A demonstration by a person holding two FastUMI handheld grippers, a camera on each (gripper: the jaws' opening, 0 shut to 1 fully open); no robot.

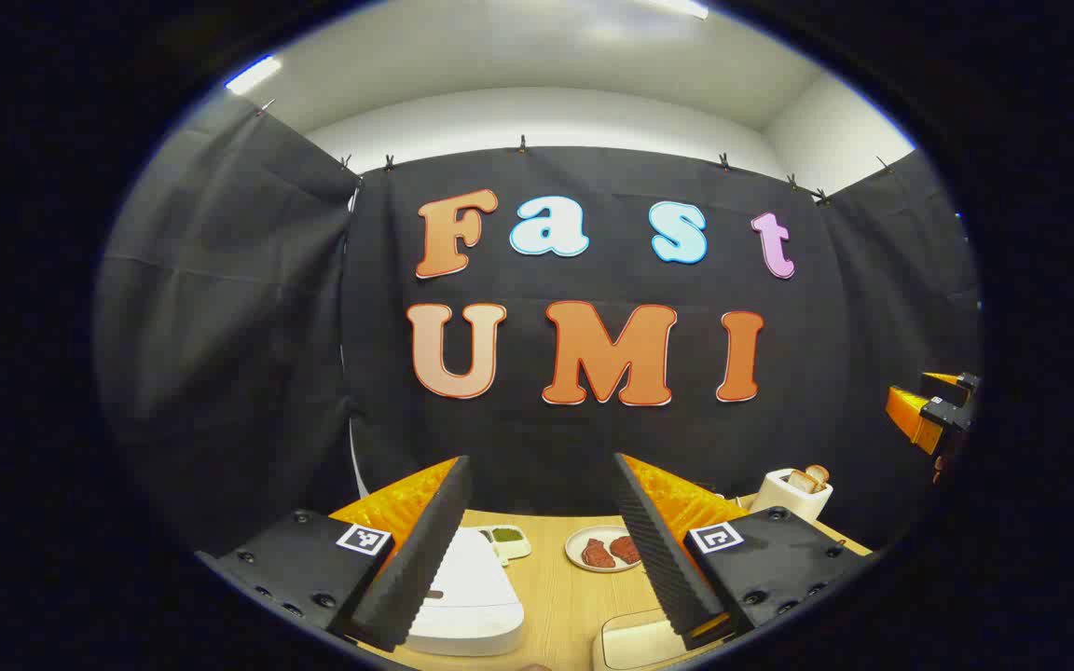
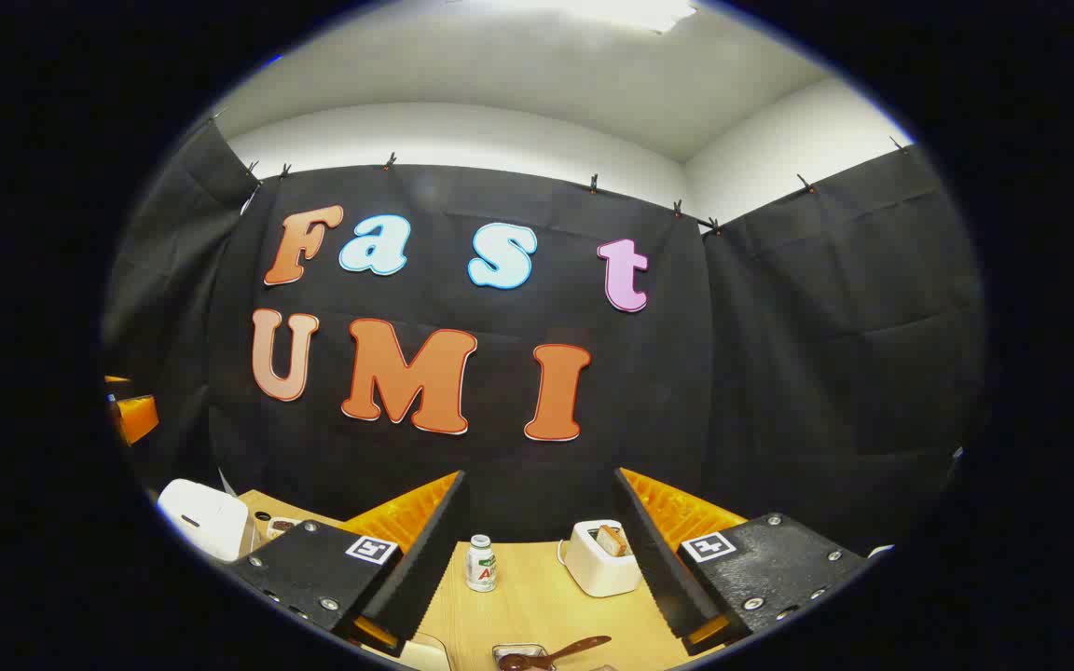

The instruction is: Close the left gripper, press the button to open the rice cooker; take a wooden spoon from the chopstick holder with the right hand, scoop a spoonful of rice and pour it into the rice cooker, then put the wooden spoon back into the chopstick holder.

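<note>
One white rice cooker sits on the wooden table, lid down, low between the fingers of the left gripper in the left gripper view; in the right gripper view it shows at the far left edge of the table. Behind it lie one small tray with green filling and one plate bearing two reddish pieces, and one white toaster with two slices of toast stands near the table's right rear corner. One pale container sits at the near edge beside the left gripper's right finger. In the right gripper view, one small white bottle stands just left of the toaster, with bare tabletop between and in front of them; one wooden spoon lies across a small dish at the near edge. Both grippers hover above the table, level and facing the back wall, their fingers spread wide and holding nothing: the left one and the right gripper. The right gripper also shows at the right edge of the left gripper view.
</note>
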